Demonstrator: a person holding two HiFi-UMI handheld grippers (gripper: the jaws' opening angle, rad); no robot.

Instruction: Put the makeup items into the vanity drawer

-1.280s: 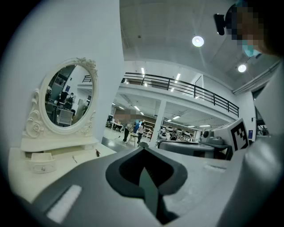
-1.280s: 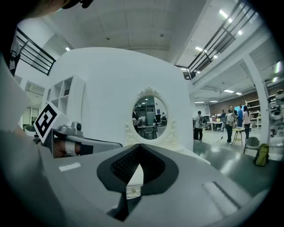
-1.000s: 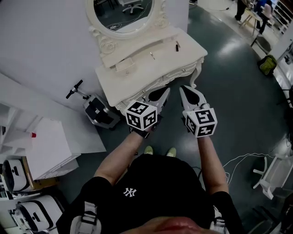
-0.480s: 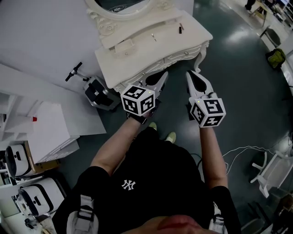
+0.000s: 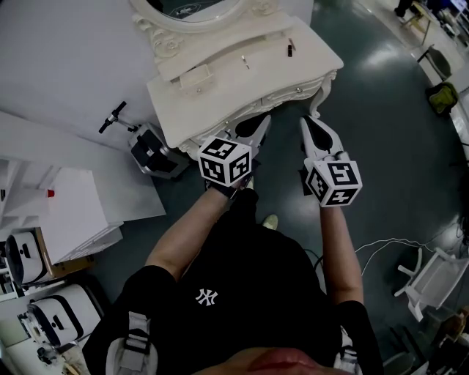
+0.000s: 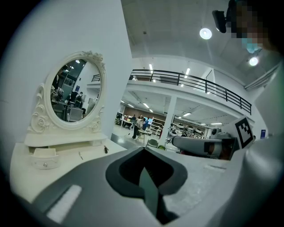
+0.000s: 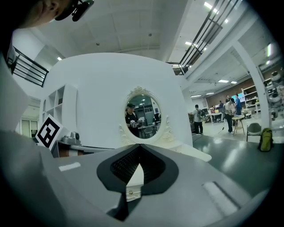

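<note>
- Lying on the bare top of the white vanity [image 5: 227, 94], two small makeup items are seen. A dark stick [image 5: 290, 48] is toward the back right corner and a thin pale stick [image 5: 245, 63] is near the middle, well apart.
- A small drawer box [image 5: 193, 77] is set toward the back left corner, below the oval mirror [image 5: 192, 9]. It is shut, so its contents cannot be told.
- The front drawer [image 5: 293, 93] along the vanity's near edge is also shut.
- The left gripper [image 5: 258, 126] is held at the near edge, its tips pressed together with nothing between them.
- The right gripper [image 5: 308, 126] is held beside it, near the front right corner, likewise closed and empty.
</note>
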